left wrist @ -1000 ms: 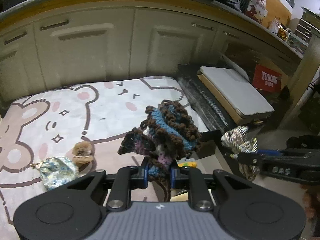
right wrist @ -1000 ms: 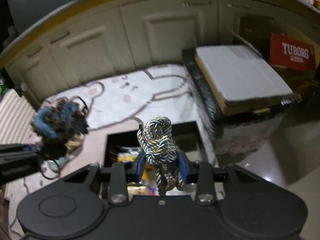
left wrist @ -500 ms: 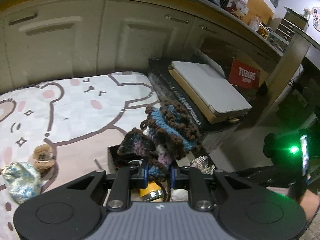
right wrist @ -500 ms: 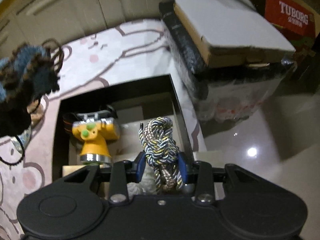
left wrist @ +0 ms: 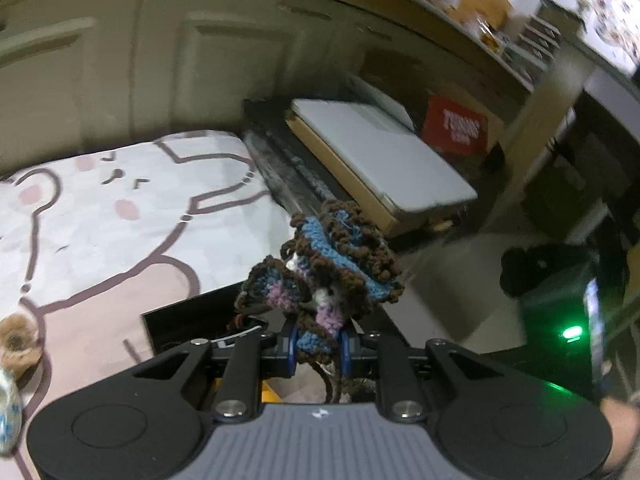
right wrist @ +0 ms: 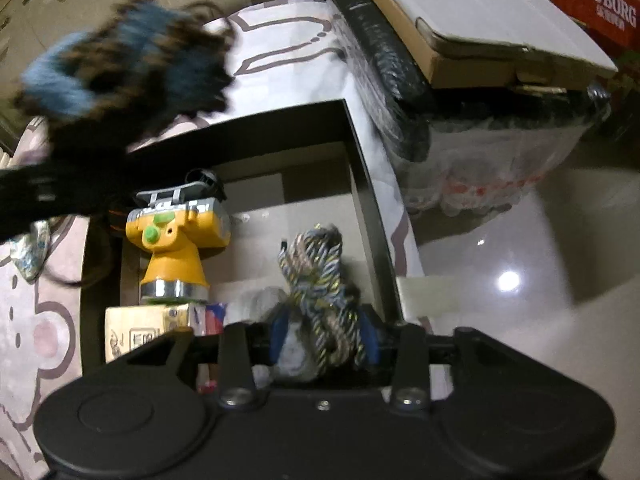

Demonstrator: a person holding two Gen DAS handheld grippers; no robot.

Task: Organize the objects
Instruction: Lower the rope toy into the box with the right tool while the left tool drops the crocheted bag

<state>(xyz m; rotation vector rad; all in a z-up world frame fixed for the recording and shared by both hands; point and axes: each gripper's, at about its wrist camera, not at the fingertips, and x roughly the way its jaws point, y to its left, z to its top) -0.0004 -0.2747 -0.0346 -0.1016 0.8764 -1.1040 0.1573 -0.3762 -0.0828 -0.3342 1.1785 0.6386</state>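
- The left gripper (left wrist: 319, 350) is clamped narrow on a crocheted piece (left wrist: 328, 268) of brown, blue and pink yarn; the bundle is held above the near edge of a black box (right wrist: 362, 184).
- In the right wrist view the same crocheted piece is seen blurred at 10 o'clock, over the box's far left corner.
- The right gripper (right wrist: 324, 340) is pointed steeply down into the box. Its jaws have just been opening, and a knotted cord (right wrist: 316, 280) of blue, yellow and grey strands is seen between them; whether the pads are pressed on it cannot be told.
- A yellow toy camera (right wrist: 174, 240) is stood inside the box at 9 o'clock of the cord, on a small carton (right wrist: 140, 330).
- The box is set on a bear-print mat (left wrist: 120, 220).
- A red Tuborg carton (right wrist: 596, 4) is seen at 1 o'clock, well apart.
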